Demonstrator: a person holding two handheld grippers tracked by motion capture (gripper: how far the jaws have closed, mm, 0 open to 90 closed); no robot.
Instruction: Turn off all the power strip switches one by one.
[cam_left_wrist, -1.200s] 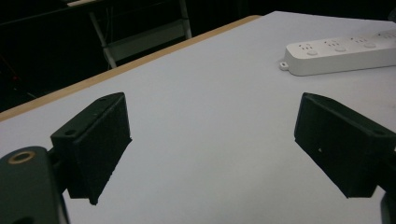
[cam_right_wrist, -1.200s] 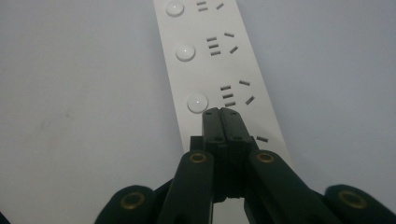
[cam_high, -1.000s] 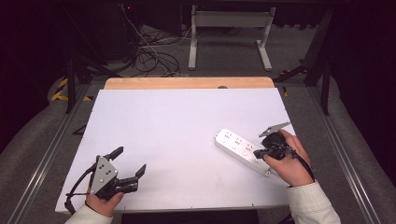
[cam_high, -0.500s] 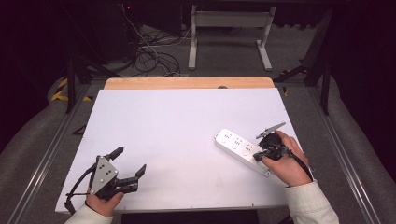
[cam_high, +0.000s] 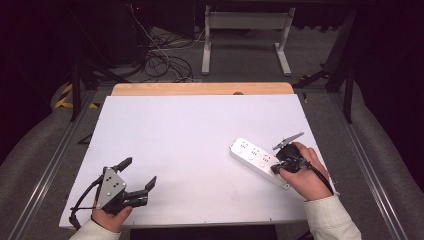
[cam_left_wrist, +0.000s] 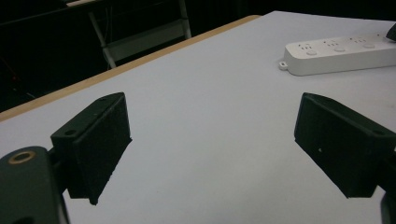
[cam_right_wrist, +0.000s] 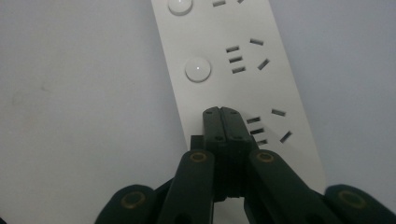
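Left gripper (cam_high: 139, 174) sits at the near left corner of the desk (cam_high: 190, 130), held in the person's left hand (cam_high: 111, 216). Its fingers (cam_left_wrist: 95, 140) are spread wide with nothing between them; in the left gripper view bare white desk surface shows in the gap, and the power strip (cam_left_wrist: 343, 51) lies well apart, far ahead and to the right.

Right gripper (cam_high: 278, 166) is at the near right of the desk, held in the person's right hand (cam_high: 306, 175), with a pale sleeve (cam_high: 330, 220) below it. Its fingers (cam_right_wrist: 215, 126) are pressed together, flat face to flat face, with nothing pinched between them. In the right gripper view the closed tips rest over the near end of the white power strip (cam_right_wrist: 243, 74), just beside the nearest socket's slots, at the spot in line with the round buttons (cam_right_wrist: 198, 69) of the other sockets. Whether the tips touch the casing cannot be told for certain.

The power strip (cam_high: 256, 159) lies flat on the desk, angled, its far end pointing toward the desk's middle.

Beyond the desk's wooden far edge (cam_high: 200, 89), cables (cam_high: 165, 60) lie on the floor beside a metal stand (cam_high: 245, 35).
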